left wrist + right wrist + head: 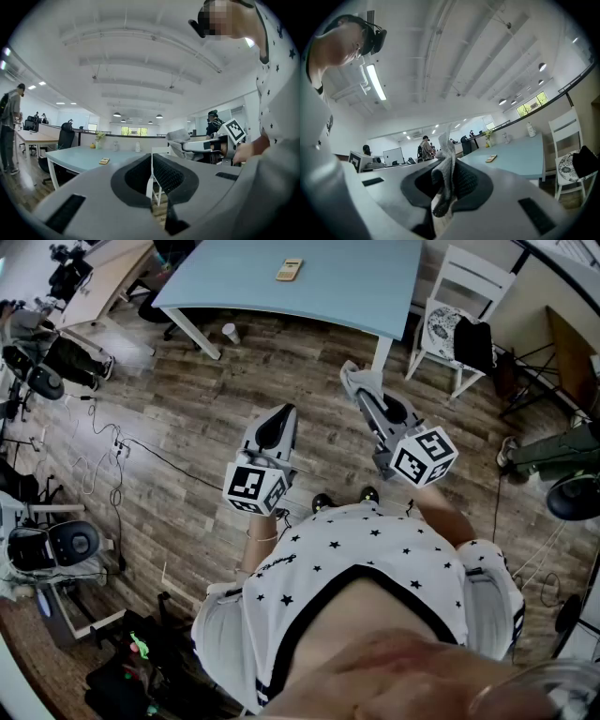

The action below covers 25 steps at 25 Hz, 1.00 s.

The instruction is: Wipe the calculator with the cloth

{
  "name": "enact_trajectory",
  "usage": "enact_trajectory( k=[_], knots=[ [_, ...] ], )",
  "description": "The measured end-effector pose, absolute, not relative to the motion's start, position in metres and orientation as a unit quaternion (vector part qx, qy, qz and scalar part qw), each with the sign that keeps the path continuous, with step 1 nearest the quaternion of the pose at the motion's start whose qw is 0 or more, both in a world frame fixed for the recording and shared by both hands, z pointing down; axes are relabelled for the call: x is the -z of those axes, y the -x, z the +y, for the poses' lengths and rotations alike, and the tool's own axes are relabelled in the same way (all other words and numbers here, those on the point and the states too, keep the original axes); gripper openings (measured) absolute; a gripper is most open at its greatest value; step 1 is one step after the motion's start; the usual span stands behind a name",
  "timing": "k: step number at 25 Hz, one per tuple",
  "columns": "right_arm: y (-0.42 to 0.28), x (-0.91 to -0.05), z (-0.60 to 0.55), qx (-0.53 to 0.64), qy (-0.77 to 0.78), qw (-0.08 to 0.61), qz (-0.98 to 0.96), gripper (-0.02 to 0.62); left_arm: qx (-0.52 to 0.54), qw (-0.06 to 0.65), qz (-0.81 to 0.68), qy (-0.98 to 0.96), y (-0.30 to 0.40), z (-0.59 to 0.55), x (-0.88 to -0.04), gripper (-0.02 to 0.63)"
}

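The small yellowish calculator (pixel 290 269) lies on the light blue table (pixel 337 287), far ahead of both grippers. Both are held at chest height over the wooden floor. My right gripper (pixel 354 381) is shut on a grey cloth (pixel 446 165) that sticks up between its jaws (pixel 449 174). My left gripper (pixel 286 413) is shut with nothing in it (pixel 151 163). The calculator (pixel 104 161) also shows in the left gripper view, and as a small calculator (pixel 491 158) on the table top in the right gripper view.
A white chair (pixel 466 296) with a dark bag stands right of the table. A paper cup (pixel 230 332) sits on the floor by a table leg. Cables (pixel 112 442) and office chairs lie to the left. People stand in the background.
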State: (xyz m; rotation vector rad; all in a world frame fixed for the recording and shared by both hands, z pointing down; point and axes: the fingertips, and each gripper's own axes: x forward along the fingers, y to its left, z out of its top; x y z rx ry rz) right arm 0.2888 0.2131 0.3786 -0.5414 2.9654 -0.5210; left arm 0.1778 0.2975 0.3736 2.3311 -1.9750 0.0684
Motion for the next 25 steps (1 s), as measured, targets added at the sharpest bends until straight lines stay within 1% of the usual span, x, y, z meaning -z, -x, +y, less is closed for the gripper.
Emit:
enact_trajectory(
  k=[10, 15, 25],
  knots=[
    [-0.287, -0.379, 0.214, 0.171, 0.179, 0.040, 0.968, 0.040, -0.021, 0.046, -0.646, -0.761, -0.175, 0.299, -0.374, 0.035],
    [-0.280, -0.375, 0.221, 0.176, 0.165, 0.058, 0.969, 0.040, -0.018, 0.047, -0.648, -0.760, -0.169, 0.304, -0.375, 0.035],
    [-0.262, -0.374, 0.227, 0.175, 0.152, 0.050, 0.972, 0.041, -0.011, 0.048, -0.659, -0.751, -0.153, 0.313, -0.374, 0.035]
  ],
)
